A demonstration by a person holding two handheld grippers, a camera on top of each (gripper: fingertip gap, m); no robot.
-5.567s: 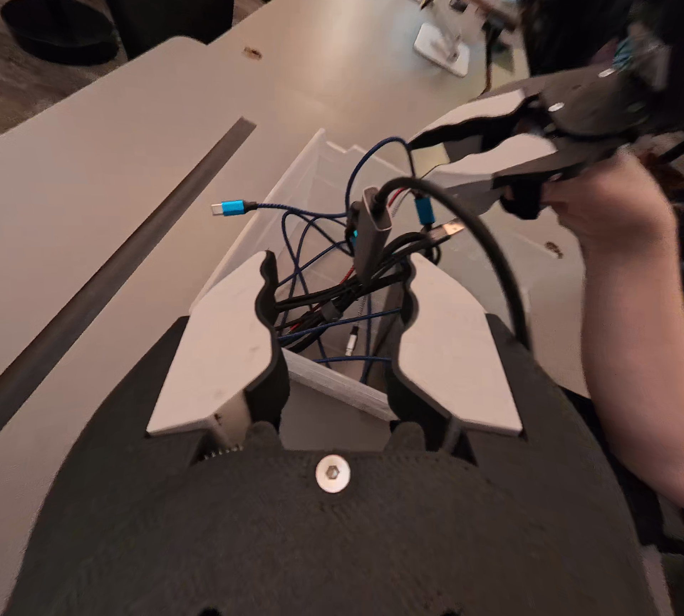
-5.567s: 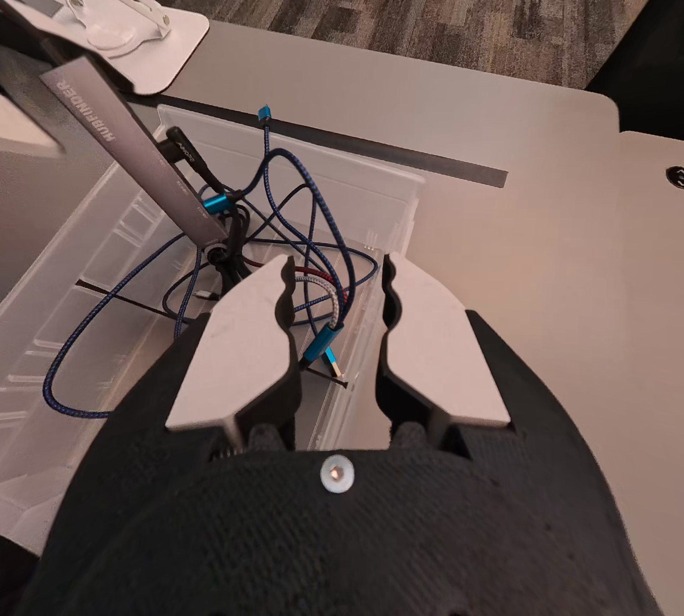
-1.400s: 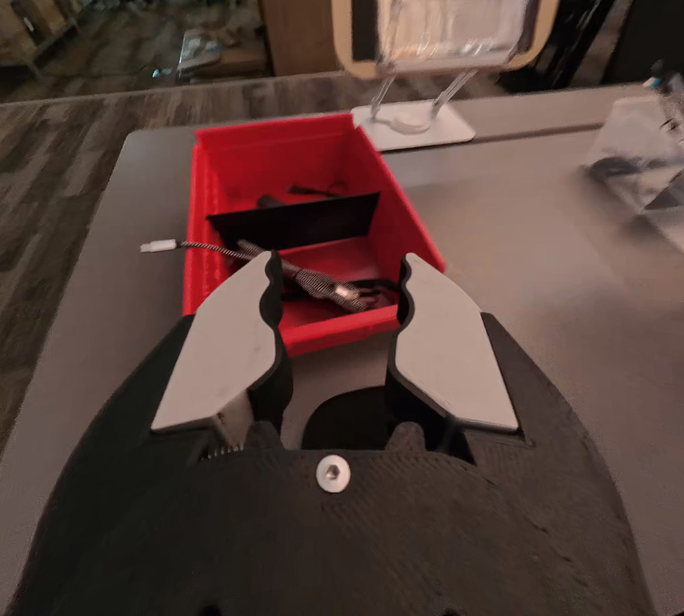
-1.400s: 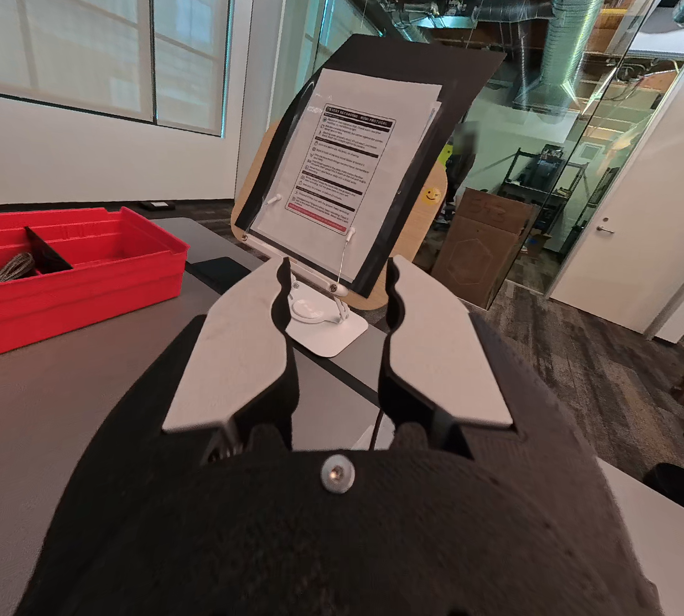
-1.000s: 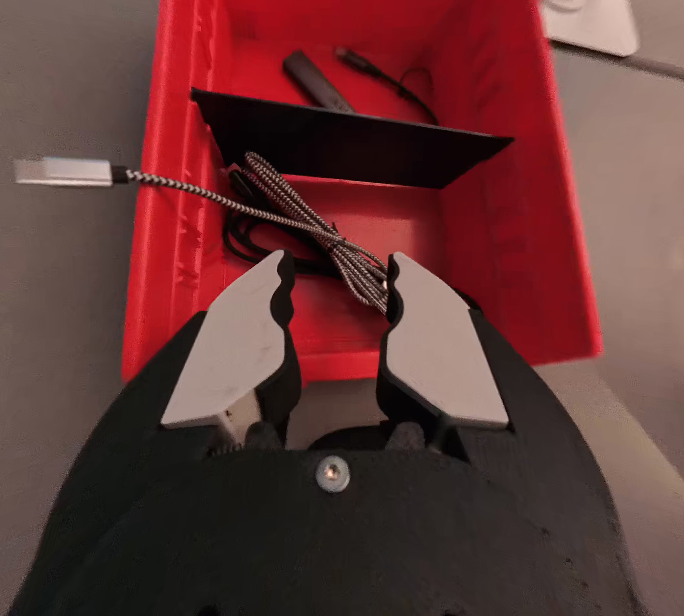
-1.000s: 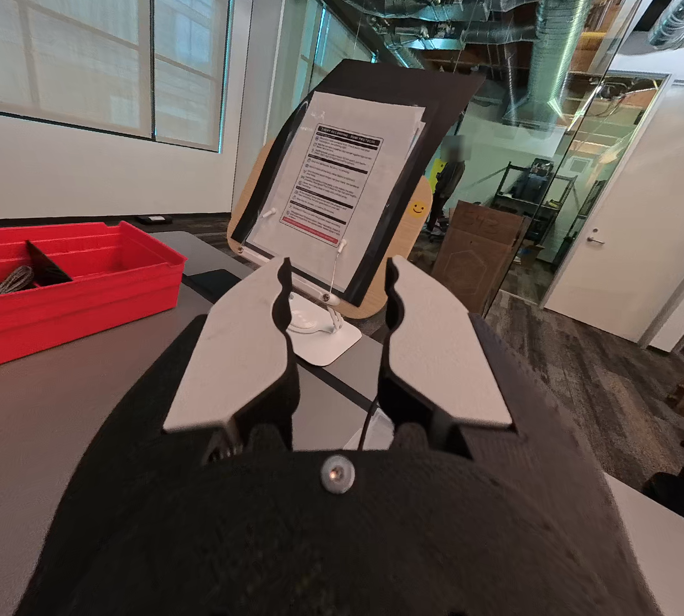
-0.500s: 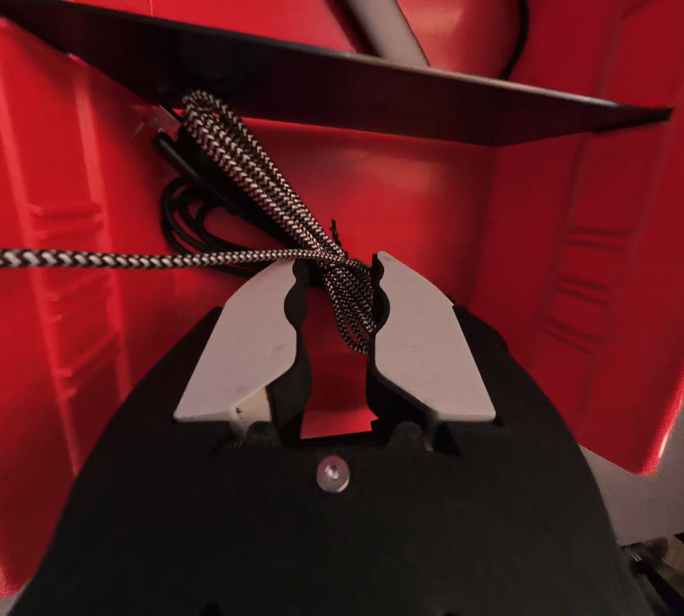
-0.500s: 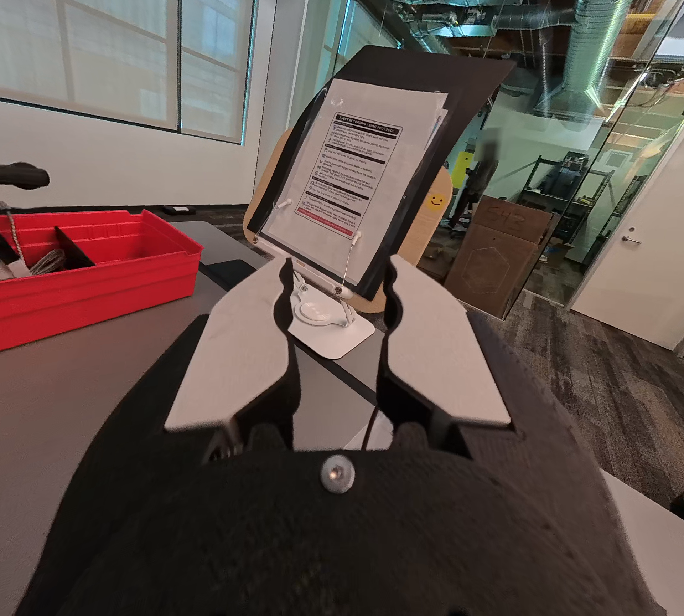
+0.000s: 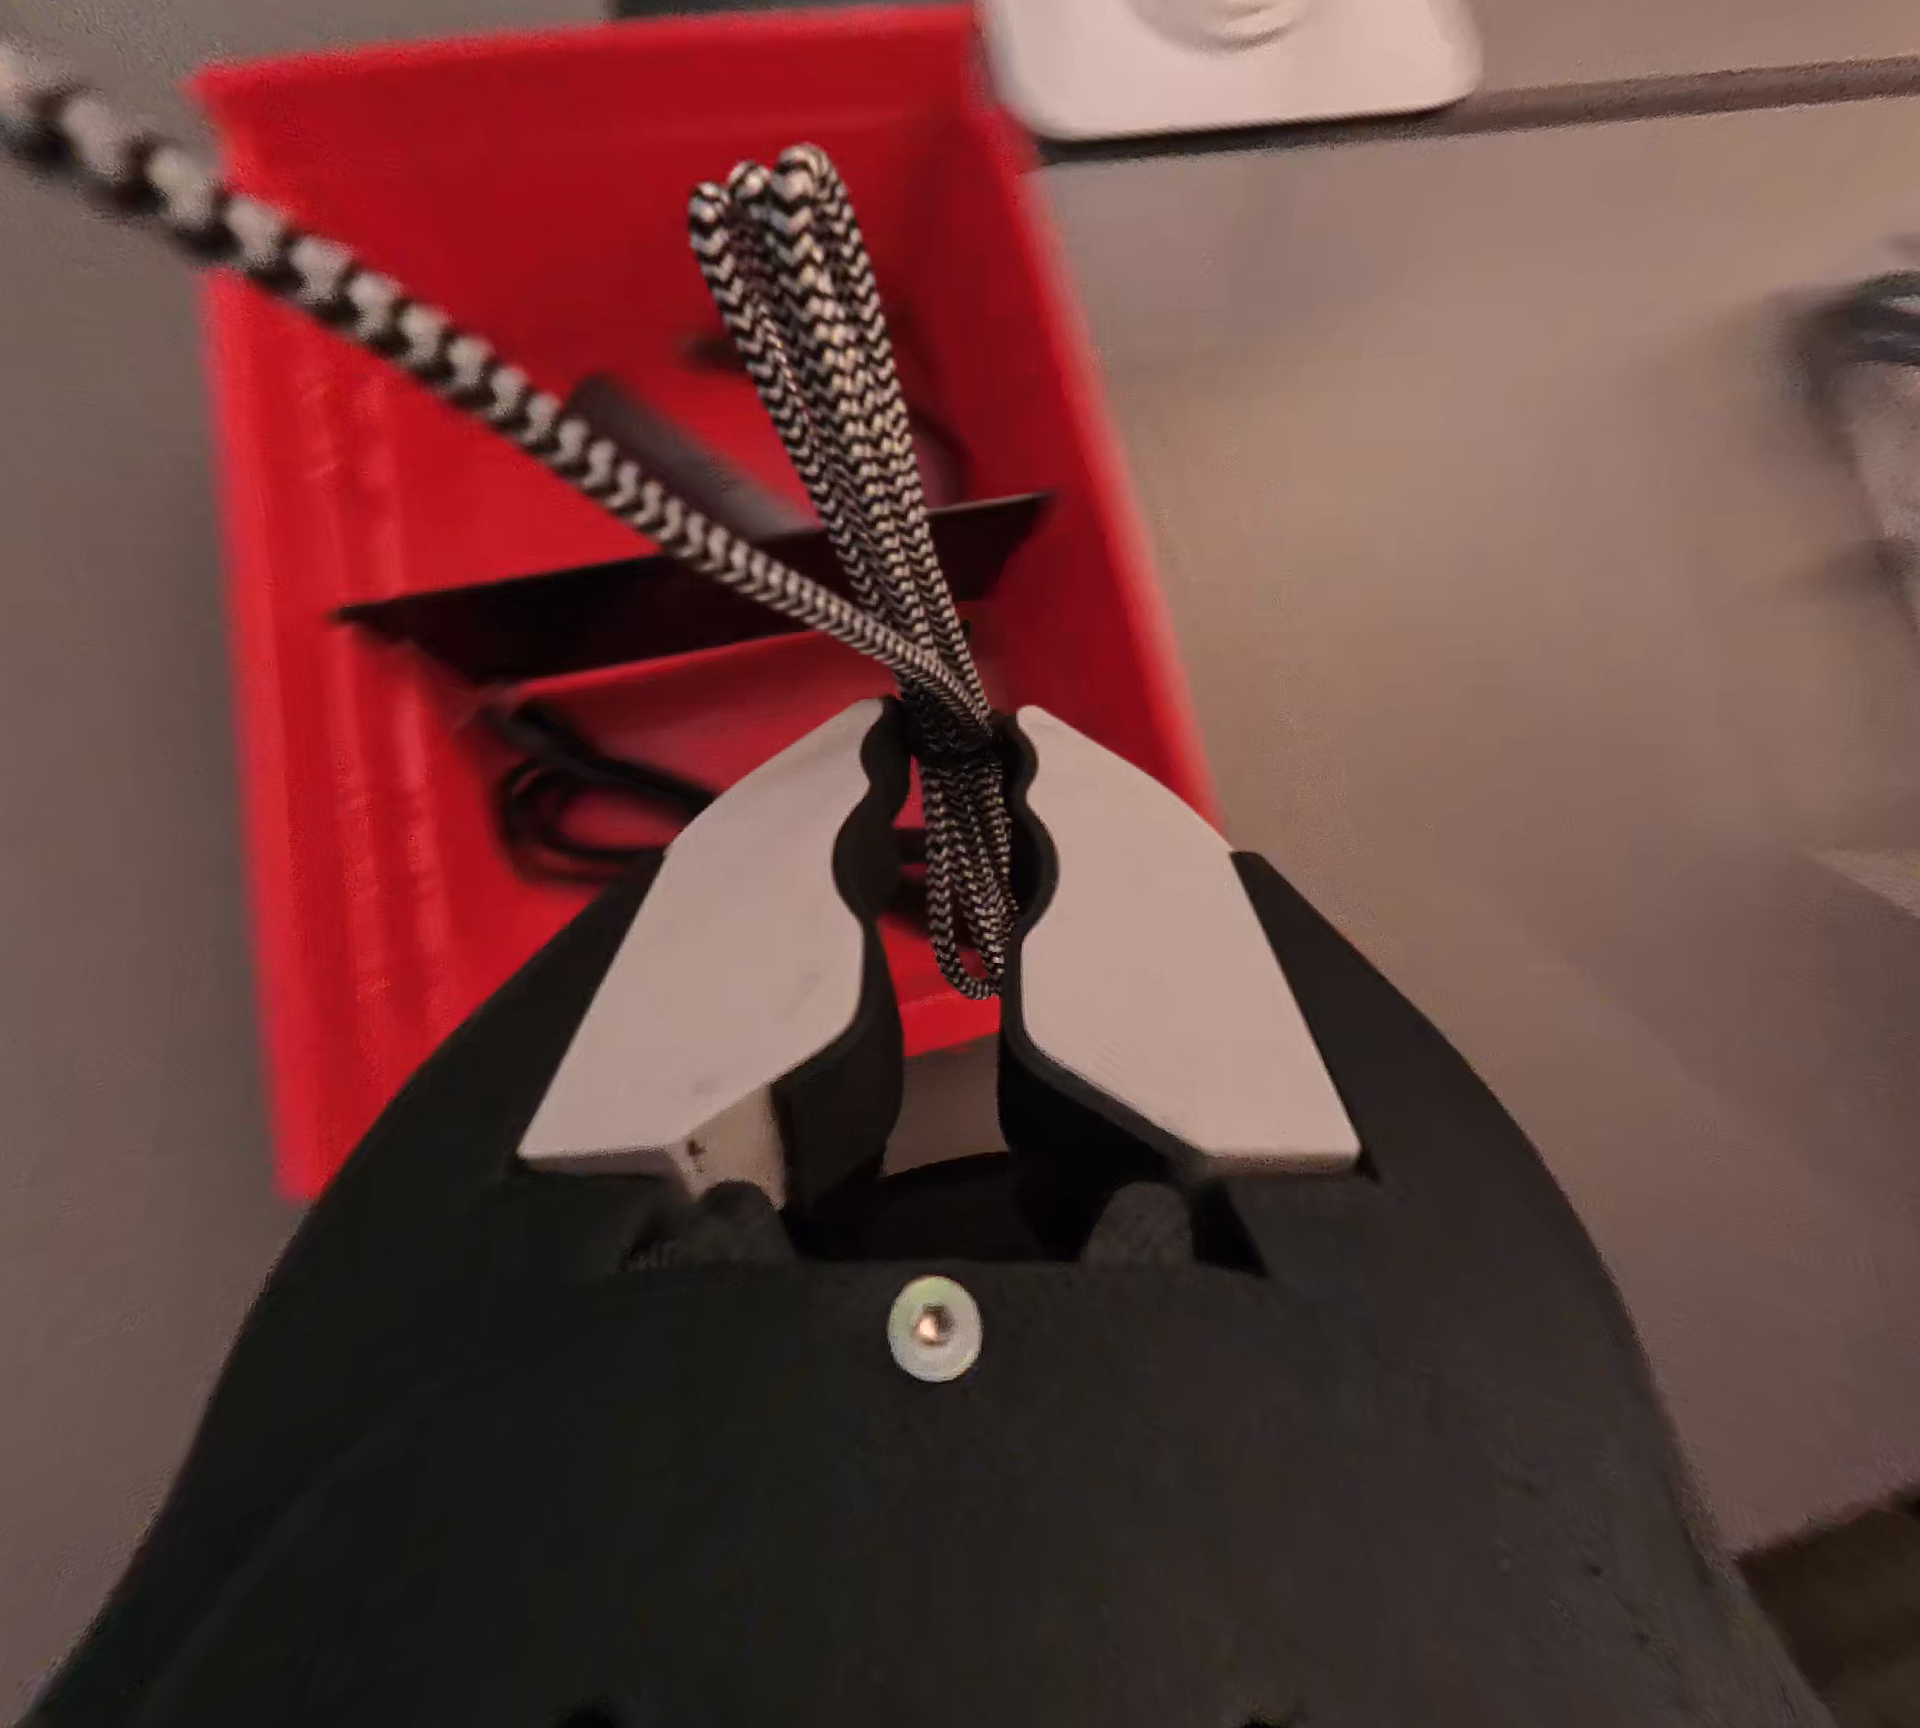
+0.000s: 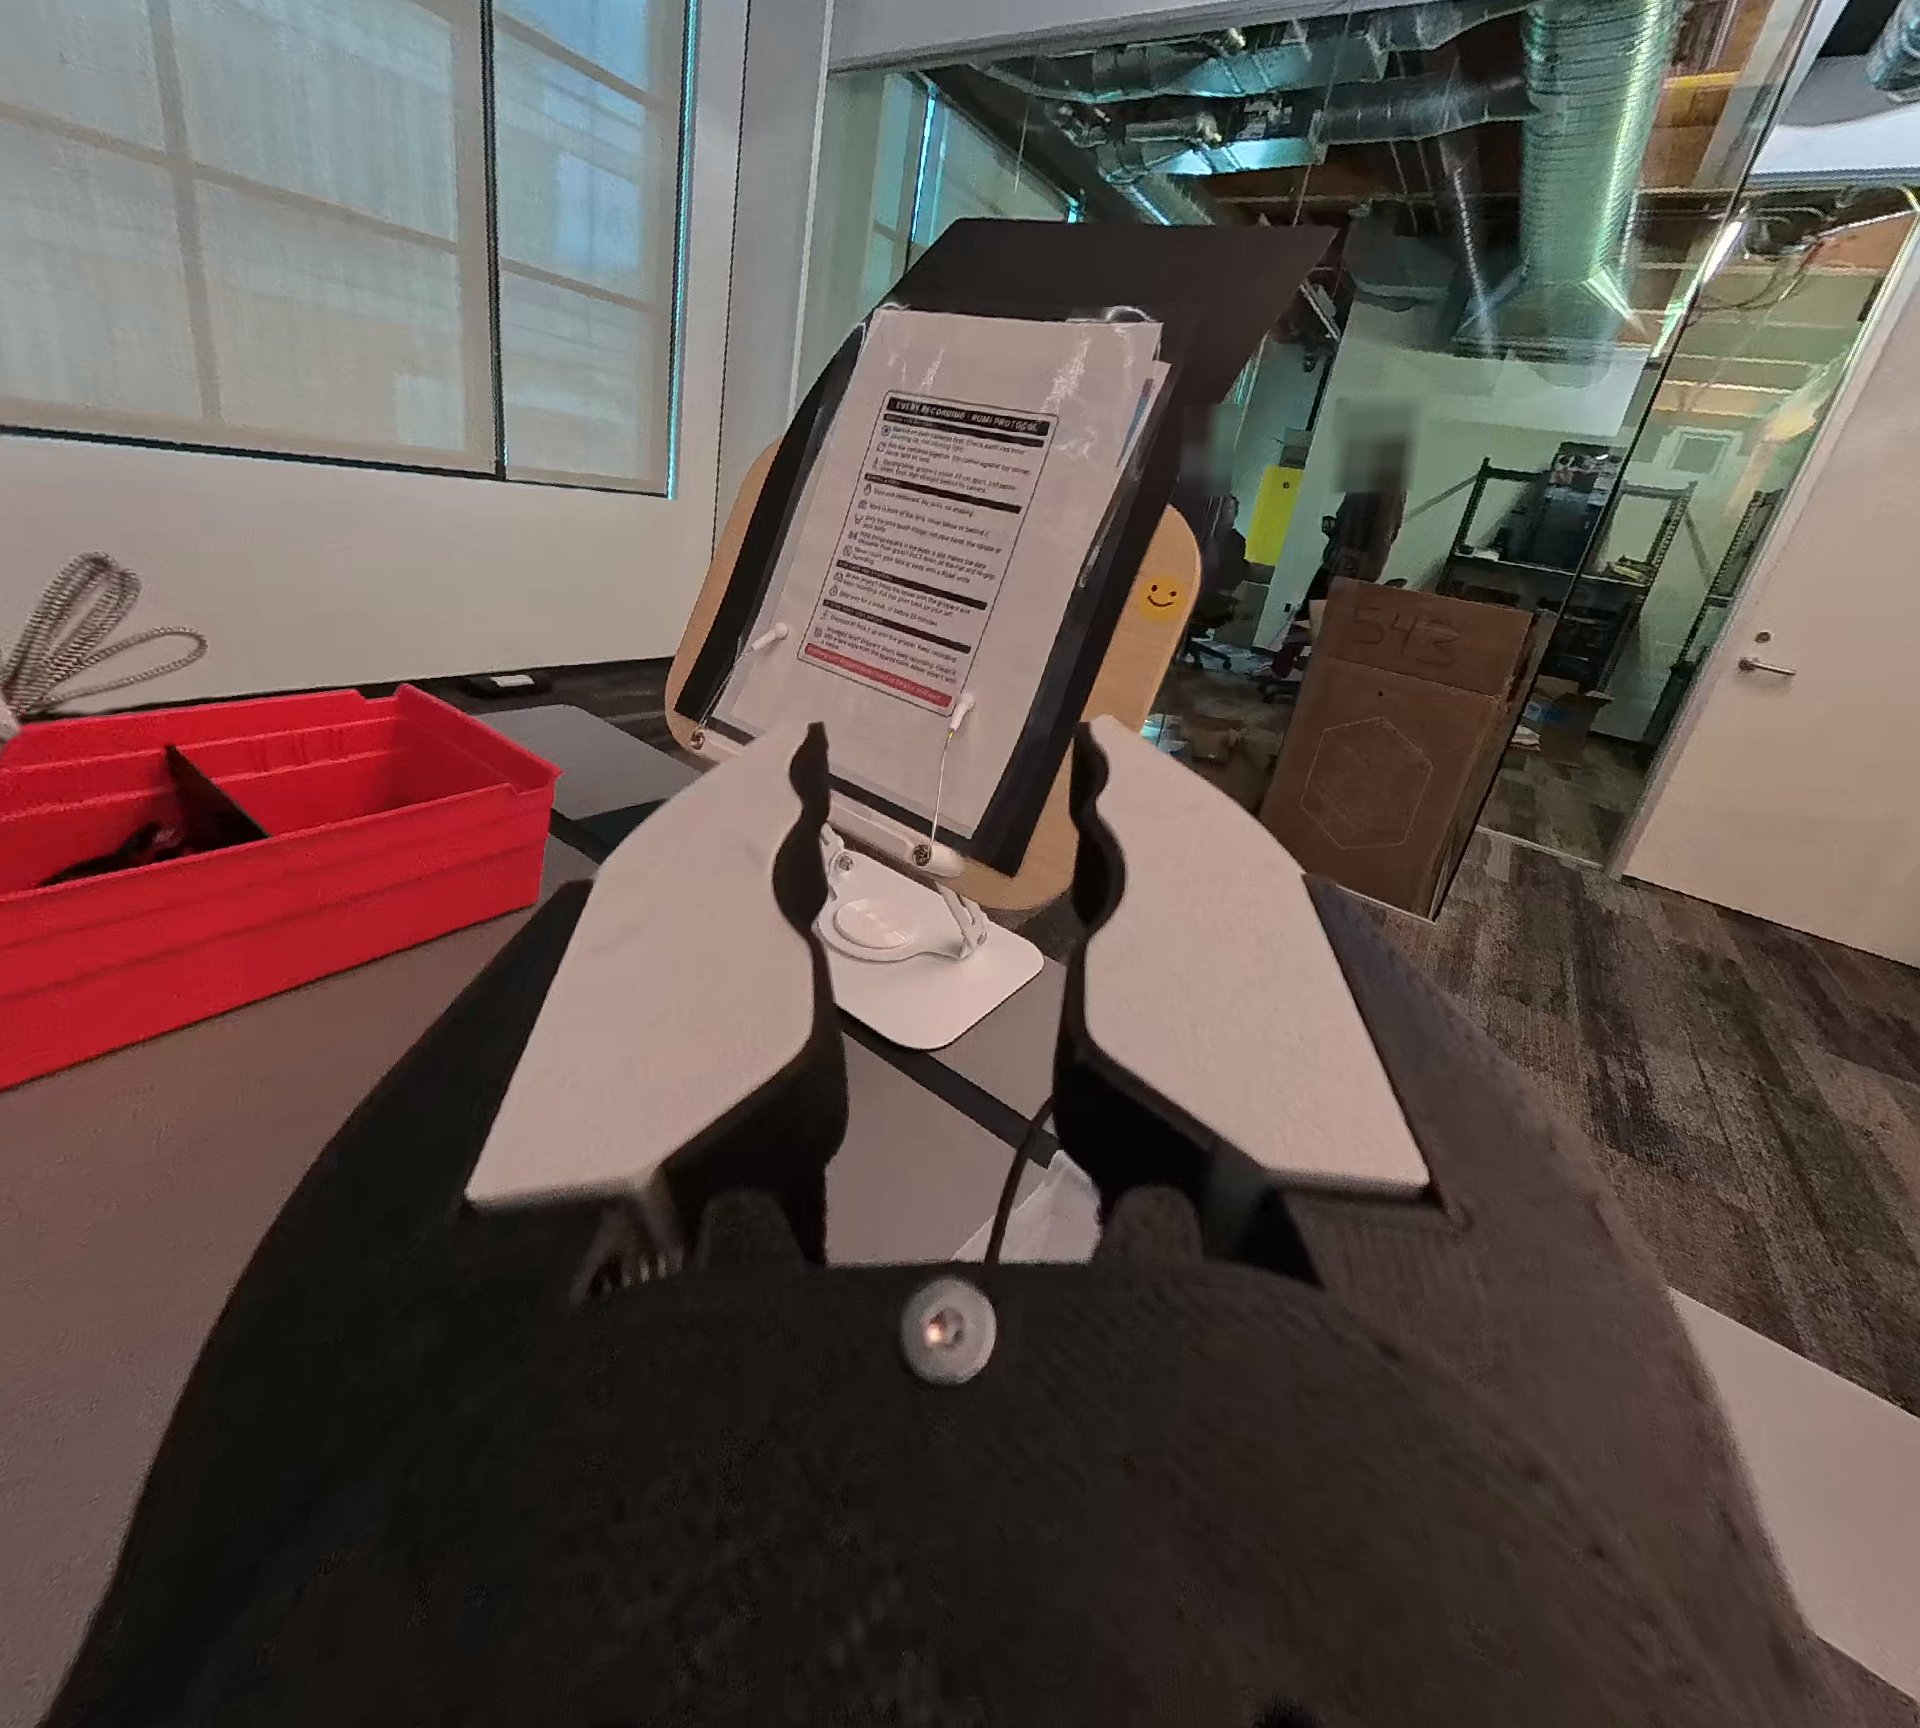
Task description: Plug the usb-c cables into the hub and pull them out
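My left gripper [image 9: 943, 722] is shut on a bundled black-and-white braided cable [image 9: 831, 390] and holds it above the red bin [image 9: 312, 639]. One loose strand runs off to the upper left. The cable's loops also show in the right wrist view [image 10: 73, 629], raised over the red bin [image 10: 312, 857]. A thin black cable [image 9: 561, 805] lies in the bin's near compartment, and a dark grey hub [image 9: 675, 457] lies behind the black divider [image 9: 623, 598]. My right gripper [image 10: 945, 764] is open and empty above the grey table.
A document stand with a white base [image 10: 925, 961] holds a printed sheet at the table's far edge; its base also shows in the left wrist view [image 9: 1226, 47]. A blurred clear container [image 9: 1870, 390] sits at the right. Glass wall and door lie beyond. The gap from one gripper's tips to the other's is roughly 50 centimeters. To the dark grey hub [image 9: 675, 457]: left tips about 20 centimeters, right tips about 55 centimeters.
My left gripper has closed on the braided cable bundle and lifted it up out of the red bin. My right gripper has stayed open and nearly still.
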